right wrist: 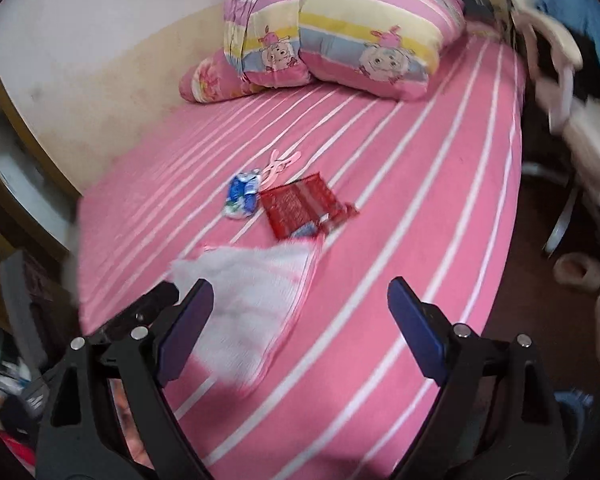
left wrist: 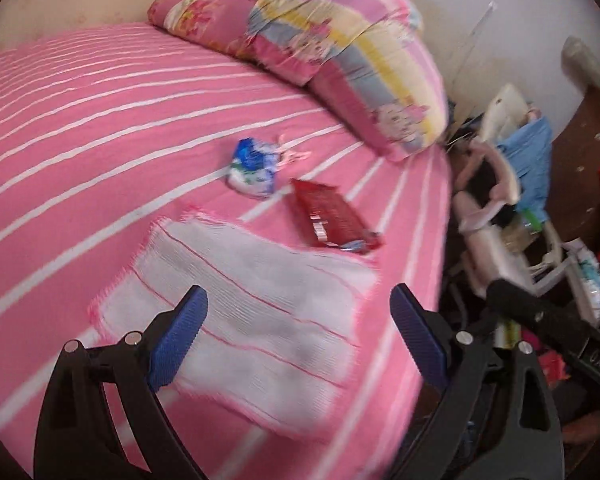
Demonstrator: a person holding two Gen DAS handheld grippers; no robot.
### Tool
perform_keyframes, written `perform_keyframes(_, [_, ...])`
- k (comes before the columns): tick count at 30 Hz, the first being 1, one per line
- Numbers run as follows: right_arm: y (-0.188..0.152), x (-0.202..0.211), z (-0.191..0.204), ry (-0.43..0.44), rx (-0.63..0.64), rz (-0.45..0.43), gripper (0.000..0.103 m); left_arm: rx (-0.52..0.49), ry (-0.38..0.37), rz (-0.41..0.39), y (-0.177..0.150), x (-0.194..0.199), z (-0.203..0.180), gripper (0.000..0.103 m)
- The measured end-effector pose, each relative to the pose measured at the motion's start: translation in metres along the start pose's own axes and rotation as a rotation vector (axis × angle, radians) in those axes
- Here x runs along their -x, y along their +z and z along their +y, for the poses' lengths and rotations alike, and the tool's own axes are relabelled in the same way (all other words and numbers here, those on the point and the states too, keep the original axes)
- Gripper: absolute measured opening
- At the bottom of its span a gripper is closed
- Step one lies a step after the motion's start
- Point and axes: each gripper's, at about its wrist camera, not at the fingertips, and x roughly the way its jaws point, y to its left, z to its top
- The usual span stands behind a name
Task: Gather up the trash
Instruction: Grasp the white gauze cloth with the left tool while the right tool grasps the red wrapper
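A crumpled blue and white wrapper (left wrist: 252,168) (right wrist: 242,194) lies mid-bed on the pink striped sheet (left wrist: 80,128) (right wrist: 400,220). A flat red wrapper (left wrist: 332,216) (right wrist: 300,208) lies just right of it. A small pink strip (left wrist: 294,154) (right wrist: 280,164) lies behind them. A white cloth with a pink fringe (left wrist: 252,320) (right wrist: 252,292) lies in front of the wrappers. My left gripper (left wrist: 298,340) is open and empty above the cloth. My right gripper (right wrist: 300,328) is open and empty above the cloth's right edge.
Striped cartoon pillows (left wrist: 360,52) (right wrist: 340,28) and a pink floral bolster (left wrist: 204,16) (right wrist: 216,80) lie at the head of the bed by the wall. A cluttered chair and piled items (left wrist: 512,184) (right wrist: 572,80) stand on the bed's right side.
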Motion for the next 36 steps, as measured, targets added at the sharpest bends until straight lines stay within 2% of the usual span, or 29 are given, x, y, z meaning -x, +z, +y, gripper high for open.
perform_keyframes(4, [0.016, -0.053, 0.008, -0.060, 0.067, 0.000, 0.088, -0.069, 0.016, 0.043, 0.008, -0.024, 0.002, 0.090])
perform_keyframes(6, [0.025, -0.077, 0.007, -0.063, 0.064, -0.002, 0.088, -0.133, 0.038, 0.061, 0.012, -0.035, -0.001, 0.090])
perform_keyframes(8, [0.035, -0.106, 0.004, -0.049, 0.045, 0.008, 0.088, -0.162, 0.046, 0.112, 0.014, -0.049, 0.002, 0.090])
perform_keyframes(10, [0.042, -0.125, 0.006, -0.035, 0.055, 0.036, 0.088, -0.132, 0.036, 0.161, 0.014, -0.062, 0.011, 0.089])
perform_keyframes(12, [0.045, -0.144, 0.009, -0.062, 0.103, 0.076, 0.088, -0.111, 0.015, 0.191, 0.011, -0.070, 0.012, 0.088])
perform_keyframes(14, [0.047, -0.162, 0.010, -0.081, 0.130, 0.102, 0.088, -0.138, 0.023, 0.203, 0.008, -0.076, 0.009, 0.088])
perform_keyframes(16, [0.049, -0.173, 0.011, -0.084, 0.139, 0.126, 0.088, -0.160, 0.041, 0.216, 0.004, -0.082, 0.006, 0.080])
perform_keyframes(20, [0.047, -0.190, 0.013, -0.103, 0.183, 0.145, 0.088, -0.176, 0.071, 0.200, -0.002, -0.085, 0.004, 0.071])
perform_keyframes(22, [0.044, -0.194, 0.014, -0.116, 0.195, 0.142, 0.080, -0.182, 0.086, 0.190, -0.002, -0.084, 0.004, 0.064])
perform_keyframes(23, [0.044, -0.194, 0.013, -0.141, 0.206, 0.142, 0.065, -0.180, 0.088, 0.185, -0.002, -0.083, 0.005, 0.058])
perform_keyframes(24, [0.043, -0.193, 0.012, -0.152, 0.211, 0.135, 0.057, -0.176, 0.088, 0.180, -0.002, -0.082, 0.006, 0.052])
perform_keyframes(27, [0.041, -0.191, 0.010, -0.131, 0.190, 0.130, 0.042, -0.148, 0.085, 0.168, -0.002, -0.079, 0.010, 0.040])
perform_keyframes(32, [0.043, -0.183, 0.005, -0.094, 0.122, 0.107, 0.028, -0.134, 0.069, 0.158, 0.002, -0.078, 0.012, 0.021])
perform_keyframes(36, [0.045, -0.170, 0.005, -0.070, 0.085, 0.063, 0.024, -0.116, 0.044, 0.134, 0.002, -0.069, 0.012, 0.017])
